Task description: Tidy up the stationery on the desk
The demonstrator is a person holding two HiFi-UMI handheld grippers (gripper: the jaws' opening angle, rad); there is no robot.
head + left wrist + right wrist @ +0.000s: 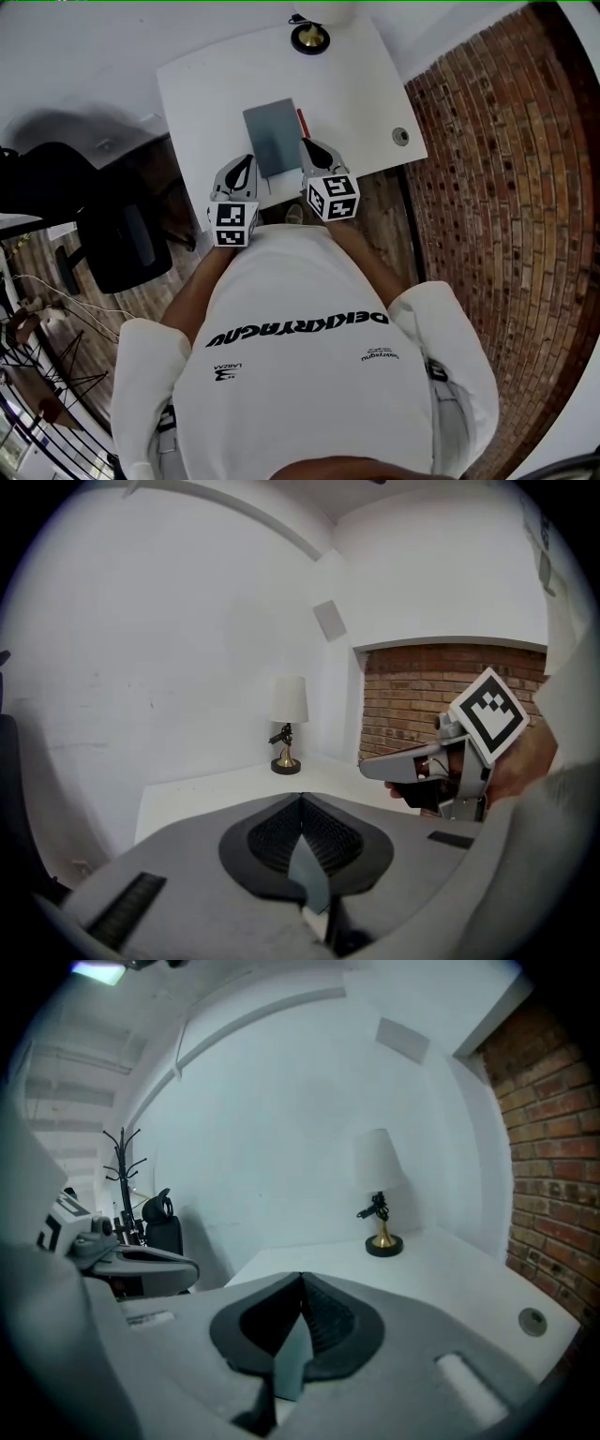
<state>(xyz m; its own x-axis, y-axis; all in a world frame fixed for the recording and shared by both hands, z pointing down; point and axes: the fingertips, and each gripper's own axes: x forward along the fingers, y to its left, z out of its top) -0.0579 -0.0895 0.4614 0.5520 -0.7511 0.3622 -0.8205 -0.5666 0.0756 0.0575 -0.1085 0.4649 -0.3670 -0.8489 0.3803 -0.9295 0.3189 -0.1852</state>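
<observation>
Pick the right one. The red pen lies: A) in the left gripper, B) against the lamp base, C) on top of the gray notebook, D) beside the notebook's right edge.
D: the head view shows the red pen on the desk, alongside the right edge of the gray notebook.

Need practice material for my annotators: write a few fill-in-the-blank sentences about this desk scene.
1. The pen lying just right of the grey notebook is ___ in colour.
2. The gold base at the far end of the white desk belongs to a ___.
3. The left gripper and the right gripper both have their jaws ___.

Missing words: red; lamp; shut.
</observation>
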